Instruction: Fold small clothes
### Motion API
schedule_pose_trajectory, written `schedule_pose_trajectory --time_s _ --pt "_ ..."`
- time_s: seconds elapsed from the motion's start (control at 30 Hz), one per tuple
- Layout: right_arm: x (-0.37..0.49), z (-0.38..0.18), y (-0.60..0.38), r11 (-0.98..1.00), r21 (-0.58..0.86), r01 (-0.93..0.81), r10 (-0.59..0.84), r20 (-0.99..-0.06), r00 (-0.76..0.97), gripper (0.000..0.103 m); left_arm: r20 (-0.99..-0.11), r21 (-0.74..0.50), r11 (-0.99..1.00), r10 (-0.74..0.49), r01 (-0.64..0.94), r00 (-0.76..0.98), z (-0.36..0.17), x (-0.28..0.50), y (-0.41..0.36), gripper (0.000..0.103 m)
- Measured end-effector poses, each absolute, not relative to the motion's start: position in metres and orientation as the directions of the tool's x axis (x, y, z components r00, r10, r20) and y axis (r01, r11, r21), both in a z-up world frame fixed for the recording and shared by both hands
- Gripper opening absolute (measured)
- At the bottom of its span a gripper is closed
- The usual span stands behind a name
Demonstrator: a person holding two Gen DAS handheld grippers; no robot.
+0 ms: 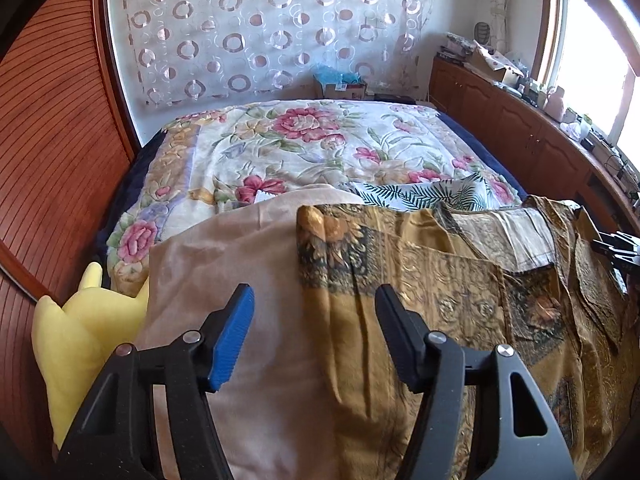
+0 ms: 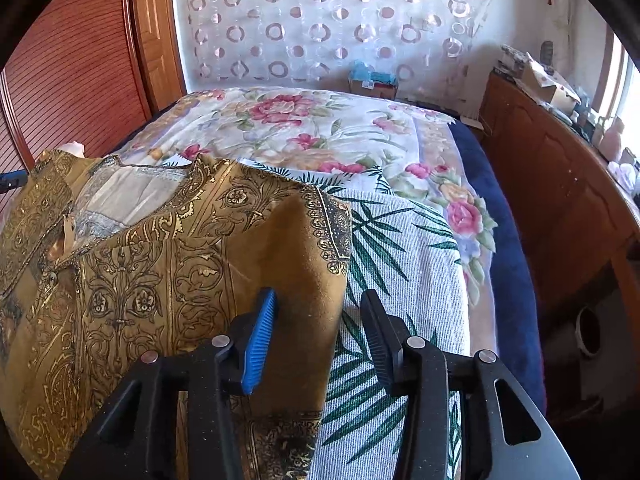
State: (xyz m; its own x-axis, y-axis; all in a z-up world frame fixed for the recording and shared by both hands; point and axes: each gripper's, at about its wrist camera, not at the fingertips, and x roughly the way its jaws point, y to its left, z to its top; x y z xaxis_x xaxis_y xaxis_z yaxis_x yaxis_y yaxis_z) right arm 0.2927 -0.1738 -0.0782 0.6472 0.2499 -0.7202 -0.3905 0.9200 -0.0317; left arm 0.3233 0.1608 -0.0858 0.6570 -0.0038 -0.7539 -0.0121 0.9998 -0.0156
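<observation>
A mustard-gold patterned top (image 1: pixel 440 280) lies spread on the bed, neckline toward the far side. In the left wrist view my left gripper (image 1: pixel 316 296) hovers open over the top's left sleeve, where it meets a beige cloth (image 1: pixel 224 264); the pads press on nothing. In the right wrist view the top (image 2: pixel 160 260) fills the left half. Its right sleeve lies between the jaws of my right gripper (image 2: pixel 319 296), which stands open, the right finger clear of the cloth. Under that sleeve lies a white cloth with green palm leaves (image 2: pixel 400 260).
A floral blanket (image 1: pixel 300 140) covers the bed beyond the clothes. A yellow plush toy (image 1: pixel 80 328) sits at the bed's left edge by a slatted wooden wardrobe (image 1: pixel 52 140). A cluttered wooden cabinet (image 2: pixel 560 200) runs along the right side.
</observation>
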Motion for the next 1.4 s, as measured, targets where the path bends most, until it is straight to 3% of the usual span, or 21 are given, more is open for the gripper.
schedule_pose_trajectory --time_s 0.17,0.2,0.23,0.27,0.87,0.9,0.93,0.97,1.17,1.23,1.27,1.3,1.4 --pt "0.290 -0.080 -0.176 0.919 -0.028 -0.393 0.254 -0.720 0.646 0.046 -0.761 -0.028 1.000 -0.024 0.005 0.648 -0.089 0.338 0.160 0.064" --pt "0.289 -0.080 -0.176 0.919 -0.026 -0.393 0.256 -0.720 0.645 0.046 -0.761 -0.031 0.999 -0.031 0.011 0.648 -0.088 0.341 0.159 0.056" --pt "0.288 -0.079 -0.177 0.919 -0.023 -0.394 0.258 -0.720 0.644 0.046 -0.763 -0.031 0.999 -0.034 0.016 0.646 -0.088 0.343 0.156 0.040" --pt "0.287 -0.079 -0.178 0.919 -0.020 -0.395 0.261 -0.720 0.643 0.046 -0.766 -0.021 1.000 -0.024 0.012 0.643 -0.088 0.345 0.154 0.035" --pt "0.285 -0.075 -0.179 0.920 -0.026 -0.392 0.254 -0.721 0.645 0.047 -0.789 0.019 1.000 0.003 0.020 0.614 -0.091 0.359 0.152 0.034" --pt "0.285 -0.075 -0.179 0.920 -0.023 -0.391 0.256 -0.721 0.644 0.047 -0.786 0.017 0.999 -0.004 0.027 0.619 -0.090 0.357 0.150 0.031" --pt "0.286 -0.075 -0.179 0.920 -0.023 -0.392 0.256 -0.722 0.643 0.047 -0.780 0.017 0.999 -0.007 0.033 0.626 -0.088 0.355 0.149 0.010" --pt "0.288 -0.074 -0.180 0.919 -0.020 -0.394 0.258 -0.726 0.638 0.047 -0.774 0.020 0.999 -0.006 0.034 0.633 -0.084 0.352 0.146 0.007" --pt "0.307 -0.070 -0.178 0.932 0.001 -0.363 0.242 -0.747 0.619 0.047 -0.733 0.051 0.993 -0.034 0.106 0.680 -0.060 0.329 0.117 0.005" --pt "0.314 -0.069 -0.177 0.932 0.005 -0.363 0.243 -0.752 0.612 0.040 -0.718 0.043 0.991 -0.056 0.125 0.694 -0.053 0.321 0.108 0.004" --pt "0.316 -0.068 -0.175 0.930 0.009 -0.368 0.247 -0.755 0.607 0.031 -0.710 0.039 0.991 -0.065 0.132 0.701 -0.049 0.316 0.105 0.004" --pt "0.317 -0.068 -0.175 0.927 0.021 -0.375 0.259 -0.758 0.598 0.015 -0.702 0.033 0.990 -0.077 0.140 0.708 -0.046 0.310 0.101 0.004" --pt "0.311 -0.064 -0.171 0.909 0.050 -0.413 0.304 -0.758 0.577 0.004 -0.673 0.019 0.988 -0.100 0.153 0.732 -0.037 0.290 0.091 0.004"
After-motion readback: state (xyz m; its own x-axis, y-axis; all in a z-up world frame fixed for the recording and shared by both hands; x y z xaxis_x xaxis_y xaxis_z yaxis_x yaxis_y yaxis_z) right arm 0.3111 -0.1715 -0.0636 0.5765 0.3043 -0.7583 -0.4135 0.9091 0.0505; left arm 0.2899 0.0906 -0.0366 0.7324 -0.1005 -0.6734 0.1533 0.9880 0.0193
